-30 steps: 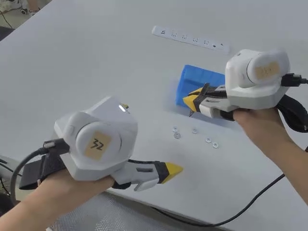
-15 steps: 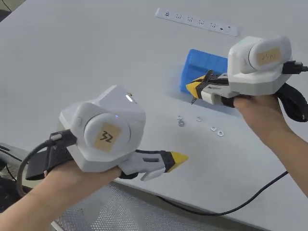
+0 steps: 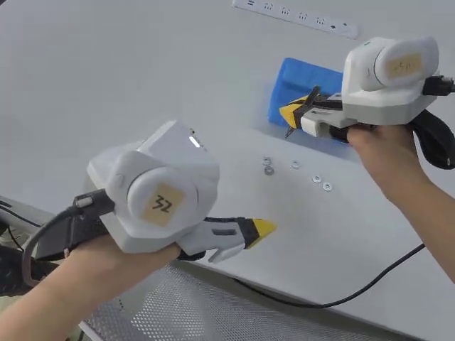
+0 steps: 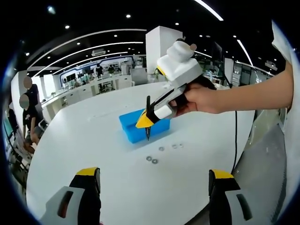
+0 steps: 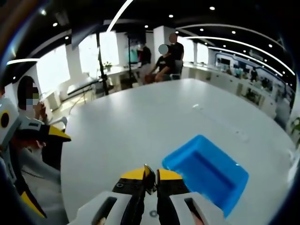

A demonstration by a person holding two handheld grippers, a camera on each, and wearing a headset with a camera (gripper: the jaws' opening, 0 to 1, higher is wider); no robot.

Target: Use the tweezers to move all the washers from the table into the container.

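Fingers [image 5: 171, 176] of your right gripper [image 3: 290, 118] are clenched on the tweezers [image 4: 147, 135], whose tip hangs just above the near edge of the blue container [image 3: 283, 99]. Whether it carries a washer is too small to tell. Your left gripper [image 3: 259, 229] has its fingers spread wide, grasping nothing, well apart from the container on its near side. Over the last second your head has swung, but measured against the container little has moved. The tweezers hang where they did, and the same five washers [image 3: 269, 170] lie on the worktop [image 3: 142, 85] near the container's front wall. My reading: all five are yet to be moved.
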